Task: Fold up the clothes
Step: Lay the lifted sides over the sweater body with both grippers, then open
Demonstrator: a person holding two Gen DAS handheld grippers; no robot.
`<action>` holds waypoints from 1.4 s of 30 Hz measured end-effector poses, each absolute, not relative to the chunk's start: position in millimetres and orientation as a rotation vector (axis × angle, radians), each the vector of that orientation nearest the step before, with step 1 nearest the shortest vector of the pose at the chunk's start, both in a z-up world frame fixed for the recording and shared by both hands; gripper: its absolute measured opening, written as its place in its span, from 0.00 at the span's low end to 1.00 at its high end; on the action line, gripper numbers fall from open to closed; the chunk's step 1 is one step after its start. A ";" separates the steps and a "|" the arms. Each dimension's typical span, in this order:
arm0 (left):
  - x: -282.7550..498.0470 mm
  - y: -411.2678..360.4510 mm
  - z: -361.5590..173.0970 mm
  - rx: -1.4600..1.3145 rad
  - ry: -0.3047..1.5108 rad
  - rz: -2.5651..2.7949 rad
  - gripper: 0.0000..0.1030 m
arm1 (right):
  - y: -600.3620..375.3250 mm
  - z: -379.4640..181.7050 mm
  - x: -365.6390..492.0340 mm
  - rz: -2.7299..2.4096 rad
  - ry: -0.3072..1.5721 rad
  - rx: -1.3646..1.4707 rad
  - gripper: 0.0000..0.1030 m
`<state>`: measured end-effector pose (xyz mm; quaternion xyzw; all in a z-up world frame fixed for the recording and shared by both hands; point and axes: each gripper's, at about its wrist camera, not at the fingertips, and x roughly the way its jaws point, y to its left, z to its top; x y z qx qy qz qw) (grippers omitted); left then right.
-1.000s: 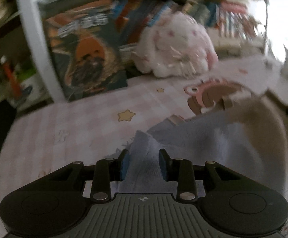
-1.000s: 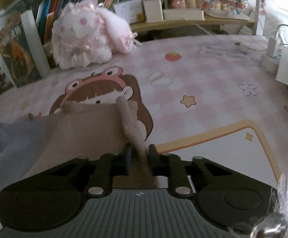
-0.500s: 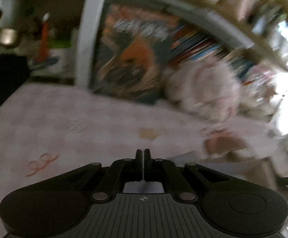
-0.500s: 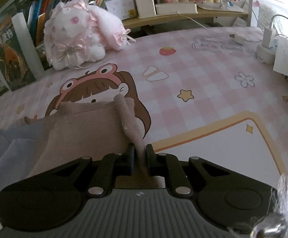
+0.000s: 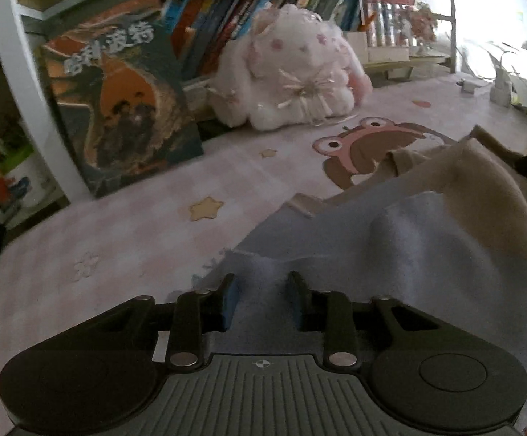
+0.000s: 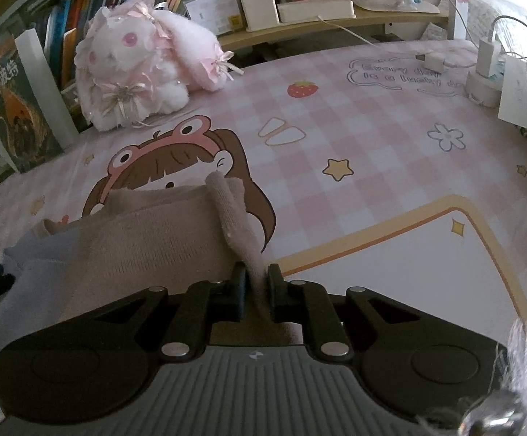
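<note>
the tall glossy book (image 5: 121,109) leans at the far left of the desk (image 6: 372,138), whose smooth mat is pink check. right of the book slumps a fluffy white-and-pink plush rabbit (image 5: 292,80). nearer than the book lies the soft pale-blue cloth (image 5: 408,254) — fuzzy, rumpled. the left gripper (image 5: 261,296) has its jaws opening, the blue cloth's edge between them, pads apart from it. further right the knitted beige garment (image 6: 161,232) overlaps the blue cloth; the right gripper (image 6: 256,290) has its jaws pinched tight on a rolled beige edge.
</note>
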<state>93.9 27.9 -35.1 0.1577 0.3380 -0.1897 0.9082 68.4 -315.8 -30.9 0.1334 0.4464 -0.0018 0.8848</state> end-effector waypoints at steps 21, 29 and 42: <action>112.8 80.2 -39.0 -0.064 0.720 -0.263 0.05 | -318.8 -31.2 67.7 -0.024 0.929 0.300 0.17; 73.4 65.8 -6.6 -0.035 0.600 -0.318 0.14 | -303.8 -18.1 67.2 -0.022 0.861 0.121 0.28; 66.7 62.7 -35.7 -0.055 0.764 -0.275 0.15 | -306.9 3.9 68.7 0.109 0.729 0.175 0.06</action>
